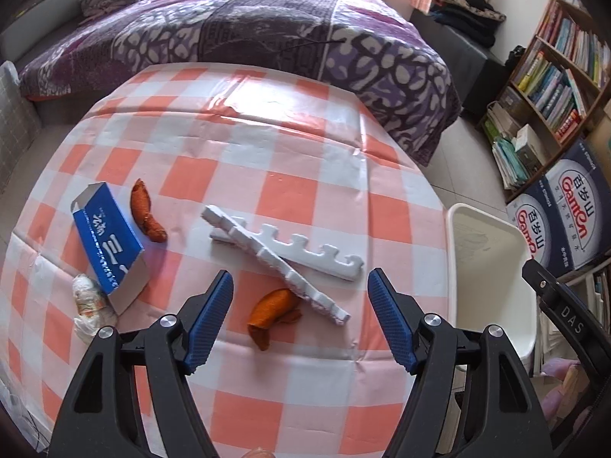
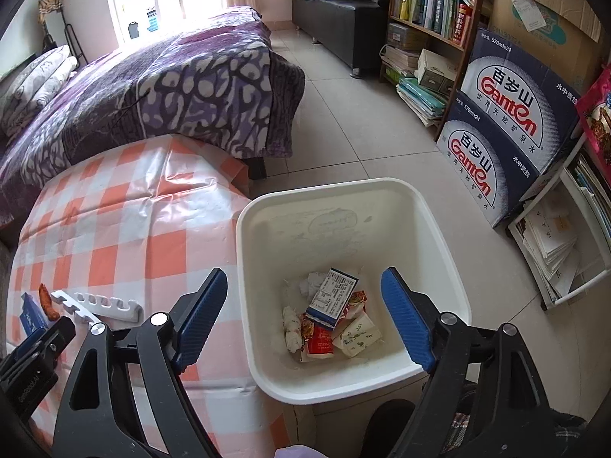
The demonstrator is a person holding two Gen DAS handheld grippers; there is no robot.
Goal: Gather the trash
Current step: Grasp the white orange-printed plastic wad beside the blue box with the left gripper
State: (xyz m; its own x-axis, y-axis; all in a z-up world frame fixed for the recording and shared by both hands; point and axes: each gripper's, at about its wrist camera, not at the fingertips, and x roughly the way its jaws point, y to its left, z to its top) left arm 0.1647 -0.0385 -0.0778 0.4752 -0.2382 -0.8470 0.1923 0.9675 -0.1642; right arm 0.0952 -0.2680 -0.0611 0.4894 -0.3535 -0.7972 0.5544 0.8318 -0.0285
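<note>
My left gripper [image 1: 299, 286] hangs above a table covered in a glossy, creased tablecloth [image 1: 290, 191] of orange and white checks. Its jaws are spread wide and hold nothing; the ribbed blue pads [image 1: 212, 316] frame the rubbish below. Just under them lies a curled piece of orange peel [image 1: 273, 311], matte and leathery, touching the near end of a long notched white foam strip [image 1: 290, 267]. That strip crosses over a second foam strip [image 1: 320, 253] with a scalloped edge, the two forming a flat X. Farther left, a blue cardboard box [image 1: 110, 238] with white lettering lies on its side, one end flap open. A second orange peel [image 1: 145, 212] sits just beside its far edge, and a crumpled white tissue wad [image 1: 89, 305] touches its near corner.

My right gripper [image 2: 305, 309] hovers over a white plastic bin [image 2: 431, 229], squarish with rounded corners, standing on the tiled floor against the table's edge. Its jaws are also spread apart and empty. At the bin's bottom lies a heap of collected trash: a small printed carton [image 2: 332, 297] on top, a red wrapper [image 2: 319, 337], a pale patterned packet [image 2: 359, 334] and a rolled tissue [image 2: 292, 330].

A purple patterned bedspread [image 2: 172, 91] lies beyond the table.
</note>
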